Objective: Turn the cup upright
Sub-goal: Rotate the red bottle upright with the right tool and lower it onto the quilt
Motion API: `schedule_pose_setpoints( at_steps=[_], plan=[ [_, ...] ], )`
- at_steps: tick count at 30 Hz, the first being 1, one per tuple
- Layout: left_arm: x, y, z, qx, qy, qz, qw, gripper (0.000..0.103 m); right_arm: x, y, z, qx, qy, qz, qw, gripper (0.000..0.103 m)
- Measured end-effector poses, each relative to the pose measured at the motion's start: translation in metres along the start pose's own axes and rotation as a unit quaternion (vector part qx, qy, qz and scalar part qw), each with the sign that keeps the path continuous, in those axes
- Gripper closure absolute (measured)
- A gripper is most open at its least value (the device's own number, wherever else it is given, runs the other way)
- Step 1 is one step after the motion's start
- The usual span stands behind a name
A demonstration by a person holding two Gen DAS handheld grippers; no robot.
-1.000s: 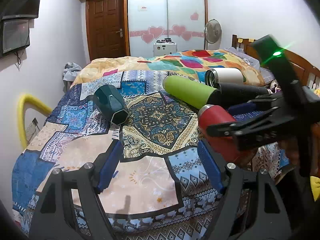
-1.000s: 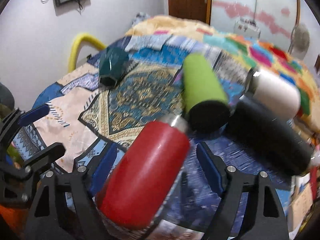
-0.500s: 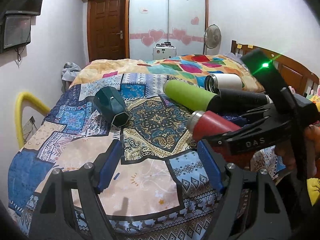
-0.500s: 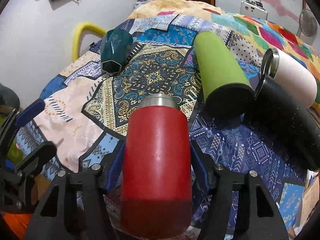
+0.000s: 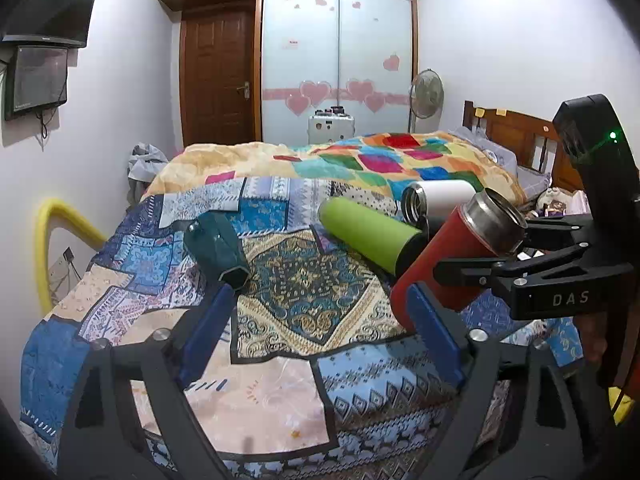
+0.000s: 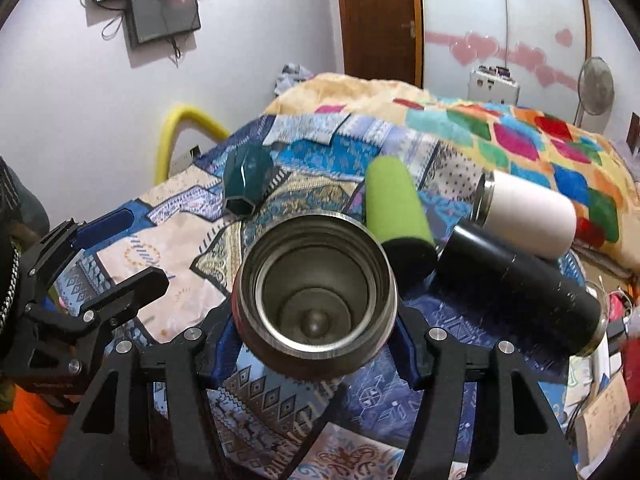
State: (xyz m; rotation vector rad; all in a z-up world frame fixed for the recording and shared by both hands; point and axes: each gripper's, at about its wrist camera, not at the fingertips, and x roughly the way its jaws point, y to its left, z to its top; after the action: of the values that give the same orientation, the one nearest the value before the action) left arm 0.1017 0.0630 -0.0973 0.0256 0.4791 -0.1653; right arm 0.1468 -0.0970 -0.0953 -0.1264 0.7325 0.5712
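- Between my right gripper (image 6: 316, 344) fingers sits the red cup (image 5: 452, 256), clamped around its body, lifted off the bedspread (image 5: 304, 292) and tilted with its steel mouth up and to the right.
- I judge that mid-body grip was chosen so the cup can pivot; it is partway to upright, not yet set down.
- My left gripper (image 5: 320, 336) hovers low over the bedspread with its jaws wide apart and nothing between them, probably just out of the way.
- Lying on their sides nearby are a green cup (image 5: 368, 236), a white cup (image 5: 438, 198), a black cup (image 6: 520, 288) and a dark teal cup (image 5: 220, 248).
- My right wrist view looks straight down the red cup's open mouth, hiding its red wall; only the left view shows the tilt and the grip point.
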Motion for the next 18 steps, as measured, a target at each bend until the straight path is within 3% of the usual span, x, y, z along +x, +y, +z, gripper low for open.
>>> schedule_pose_setpoints(
  at_steps=[9, 18],
  plan=[
    [0.004, -0.003, 0.007, -0.009, -0.007, -0.002, 0.9999, 0.007, 0.006, -0.012, -0.001, 0.002, -0.008, 0.001, 1.0, 0.044],
    [0.011, -0.004, 0.004, -0.015, -0.006, -0.002, 0.9999, 0.006, 0.024, -0.006, -0.006, -0.034, 0.023, -0.004, 0.999, 0.044]
  ],
)
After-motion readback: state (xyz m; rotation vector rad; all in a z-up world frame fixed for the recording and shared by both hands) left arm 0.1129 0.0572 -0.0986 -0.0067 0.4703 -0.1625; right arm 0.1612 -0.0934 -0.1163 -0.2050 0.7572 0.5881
